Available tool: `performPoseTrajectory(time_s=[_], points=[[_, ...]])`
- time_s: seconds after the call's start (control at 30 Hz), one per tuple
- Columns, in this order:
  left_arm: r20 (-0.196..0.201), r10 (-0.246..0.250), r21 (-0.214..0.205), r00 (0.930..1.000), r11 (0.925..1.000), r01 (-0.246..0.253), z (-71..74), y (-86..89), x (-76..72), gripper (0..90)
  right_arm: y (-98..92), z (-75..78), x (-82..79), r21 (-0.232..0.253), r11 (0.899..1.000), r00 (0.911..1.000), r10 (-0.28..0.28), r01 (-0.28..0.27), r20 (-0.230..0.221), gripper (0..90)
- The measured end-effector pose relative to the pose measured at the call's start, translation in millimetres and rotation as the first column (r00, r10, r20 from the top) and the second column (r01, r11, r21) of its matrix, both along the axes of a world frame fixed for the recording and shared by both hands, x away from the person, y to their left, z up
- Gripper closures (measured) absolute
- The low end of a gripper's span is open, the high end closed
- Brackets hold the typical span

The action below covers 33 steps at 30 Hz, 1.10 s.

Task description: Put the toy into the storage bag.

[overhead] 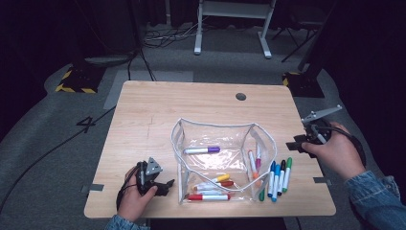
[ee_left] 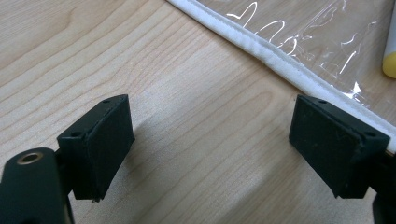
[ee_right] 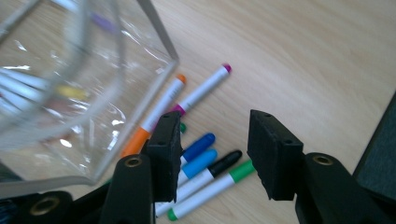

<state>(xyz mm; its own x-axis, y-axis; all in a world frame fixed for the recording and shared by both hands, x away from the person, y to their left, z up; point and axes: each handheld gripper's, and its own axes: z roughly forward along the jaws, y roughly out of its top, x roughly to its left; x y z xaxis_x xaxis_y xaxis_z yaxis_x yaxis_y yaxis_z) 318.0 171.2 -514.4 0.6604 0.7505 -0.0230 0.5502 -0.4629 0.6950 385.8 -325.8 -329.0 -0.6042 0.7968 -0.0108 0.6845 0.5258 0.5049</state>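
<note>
The right gripper [overhead: 298, 143] hangs at the table's right edge, at about three o'clock from the clear pouch, its jaws parted with nothing between them; in the right gripper view [ee_right: 212, 154] the two black pads stand apart over bare wood, above a cluster of markers; no pad touches any of them. Beneath the jaws lie a dark blue marker [ee_right: 198, 145], a light blue marker [ee_right: 196, 165], a black marker [ee_right: 219, 163] and a green marker [ee_right: 215, 189], side by side; toward eleven o'clock from them an orange marker [ee_right: 156, 114] and a magenta marker [ee_right: 205, 88] lie against the wall of the clear pouch [ee_right: 70, 107].

The left gripper [overhead: 160, 186] rests at the table's near left, at about eight o'clock from the pouch; its jaws are released and wide, with bare wood between them in the left gripper view [ee_left: 210, 149]; the pouch's white piped edge [ee_left: 280, 58] runs just beyond the right pad, and whether they touch cannot be told; a yellow marker tip [ee_left: 389, 63] shows through the plastic.

From the high view the clear pouch [overhead: 210, 132] stands open at the middle of the wooden table [overhead: 143, 110]; inside lie a purple marker [overhead: 202, 150] toward twelve o'clock, and a yellow marker [overhead: 218, 178] and red marker [overhead: 208, 197] toward six; the loose markers [overhead: 277, 175] lie just outside its right wall, at four o'clock.
</note>
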Motion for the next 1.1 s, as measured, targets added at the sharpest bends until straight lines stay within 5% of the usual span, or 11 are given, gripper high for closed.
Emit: performPoseTrajectory(time_s=[0.33,0.53,0.77,0.9,0.97,1.1], points=[[0.005,0.001,0.005,1.0,1.0,-0.001,0.1,0.1,0.0,14.1,-28.1,-86.5,-3.0,-0.026,0.994,0.9855,-0.107,0.104,-0.132,53.2],[0.003,-0.001,0.003,1.0,1.0,0.001,0.2,0.2,-0.2,14.1,-29.8,-119.9,-4.1,-0.033,0.991,0.9767,-0.132,0.128,-0.169,51.4],[0.0,-0.004,0.004,1.0,1.0,0.004,0.4,0.4,-0.1,14.1,-38.0,-136.8,-6.1,-0.082,0.983,0.9655,-0.177,0.164,-0.192,54.8],[0.003,-0.001,0.004,1.0,1.0,0.001,0.2,0.2,-0.2,14.1,-49.3,-138.9,-8.8,-0.14,0.966,0.9477,-0.243,0.217,-0.207,73.1],[0.003,-0.001,0.004,1.0,1.0,0.001,0.2,0.2,-0.2,14.1,-54.5,-138.2,-9.3,-0.14,0.959,0.937,-0.272,0.245,-0.219,76.9],[0.002,-0.001,0.004,1.0,1.0,0.001,0.2,0.2,-0.2,14.1,-60.0,-134.6,-9.2,-0.133,0.957,0.9348,-0.281,0.257,-0.217,77.1]])
